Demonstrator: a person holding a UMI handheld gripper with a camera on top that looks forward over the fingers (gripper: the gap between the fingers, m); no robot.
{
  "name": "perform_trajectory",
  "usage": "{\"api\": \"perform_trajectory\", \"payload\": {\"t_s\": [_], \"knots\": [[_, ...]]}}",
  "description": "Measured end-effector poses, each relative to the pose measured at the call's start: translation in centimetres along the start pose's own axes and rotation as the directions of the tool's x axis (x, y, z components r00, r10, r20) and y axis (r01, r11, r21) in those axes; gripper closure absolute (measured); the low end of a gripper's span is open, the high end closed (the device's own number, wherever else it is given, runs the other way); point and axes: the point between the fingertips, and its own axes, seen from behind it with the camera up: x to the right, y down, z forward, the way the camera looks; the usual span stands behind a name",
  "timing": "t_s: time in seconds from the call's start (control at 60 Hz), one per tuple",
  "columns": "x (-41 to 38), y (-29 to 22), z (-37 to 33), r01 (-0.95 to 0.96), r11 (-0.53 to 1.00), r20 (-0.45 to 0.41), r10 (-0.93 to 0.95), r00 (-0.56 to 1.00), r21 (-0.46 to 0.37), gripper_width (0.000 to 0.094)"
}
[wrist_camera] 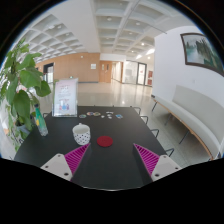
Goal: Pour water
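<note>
My gripper (111, 159) is open and empty above the near part of a dark round table (110, 165). Its two magenta pads (76, 157) stand wide apart. A white patterned cup (81, 134) stands on the table ahead of the left finger. A flat red round thing (105, 141) lies on the table just right of the cup, beyond the fingers. A clear bottle with a green label (41, 122) stands farther left near the table's edge.
A leafy green plant (20, 85) rises at the table's left side. A white sign stand (65, 97) is at the far left of the table, with small items (108, 115) behind. Dark chairs (150, 110) stand at the right. A wide hall lies beyond.
</note>
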Motion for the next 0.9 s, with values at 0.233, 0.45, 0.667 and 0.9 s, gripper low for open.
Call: {"api": "perform_trajectory", "payload": {"t_s": [0.233,0.45,0.667,0.9], "knots": [[-2.2,1.7,-1.7,0.045,0.999,-0.031,-0.046,0.998,-0.013,0.0077],[-9.7,4.9,-3.9,0.019,0.999,0.022,-0.019,1.0,-0.036,0.0078],[-21.1,4.1,-1.9,0.051,0.999,0.154,-0.052,0.987,0.01,0.0079],[-36.1,0.2,5.8,0.027,0.997,0.25,-0.046,0.967,0.079,0.0073]]}}
